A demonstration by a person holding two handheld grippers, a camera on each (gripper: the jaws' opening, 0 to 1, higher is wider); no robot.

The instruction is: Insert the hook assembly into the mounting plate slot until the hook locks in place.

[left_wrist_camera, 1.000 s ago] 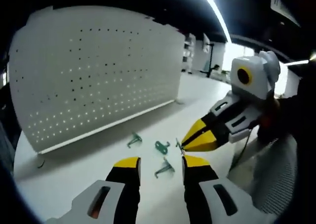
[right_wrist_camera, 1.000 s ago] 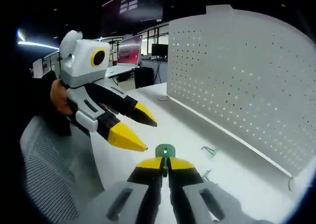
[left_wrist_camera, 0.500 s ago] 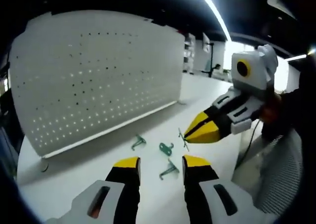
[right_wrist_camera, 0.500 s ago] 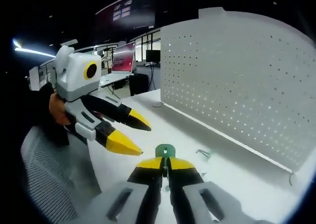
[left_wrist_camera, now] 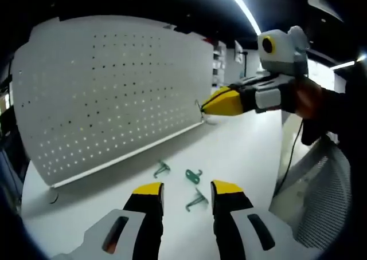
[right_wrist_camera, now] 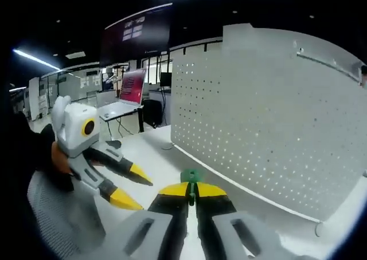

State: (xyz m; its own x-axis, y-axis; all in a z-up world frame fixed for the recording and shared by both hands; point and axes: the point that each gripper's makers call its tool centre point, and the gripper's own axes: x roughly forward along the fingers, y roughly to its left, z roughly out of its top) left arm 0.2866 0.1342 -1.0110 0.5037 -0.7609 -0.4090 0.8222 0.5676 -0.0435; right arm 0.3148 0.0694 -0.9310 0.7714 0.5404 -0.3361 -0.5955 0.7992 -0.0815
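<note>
The white perforated mounting plate stands upright on the white table. My right gripper comes in from the right, raised near the plate's lower right corner and shut on a small green hook. In the right gripper view the hook sticks up between my shut right gripper, facing the plate. My left gripper is open low over the table, and three loose green hooks lie just beyond its tips. In the right gripper view the left gripper is at lower left, open.
A mesh chair back stands at the table's right edge and appears in the right gripper view as the chair. An open laptop sits on a far desk. A small ring lies by the plate's left foot.
My right gripper has lifted off the table with the hook and moved up toward the plate. The left gripper has stayed put, open over the loose hooks.
</note>
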